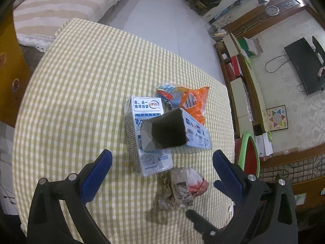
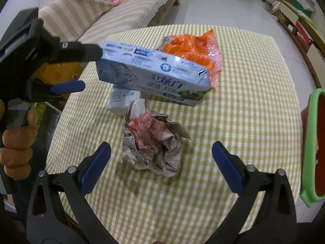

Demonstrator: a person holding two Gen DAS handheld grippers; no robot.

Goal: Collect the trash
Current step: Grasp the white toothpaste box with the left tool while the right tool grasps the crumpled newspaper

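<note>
One wad point(image 2: 154, 142) (crumpled) between right tongs point(image 2: 161, 147).

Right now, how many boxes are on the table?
2. A milk carton lies flat; an open box lies over it, next to the orange bag. The pile could hide something smaller.

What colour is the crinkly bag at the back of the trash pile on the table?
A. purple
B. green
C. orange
C: the bag lying behind the box is bright orange.
</note>
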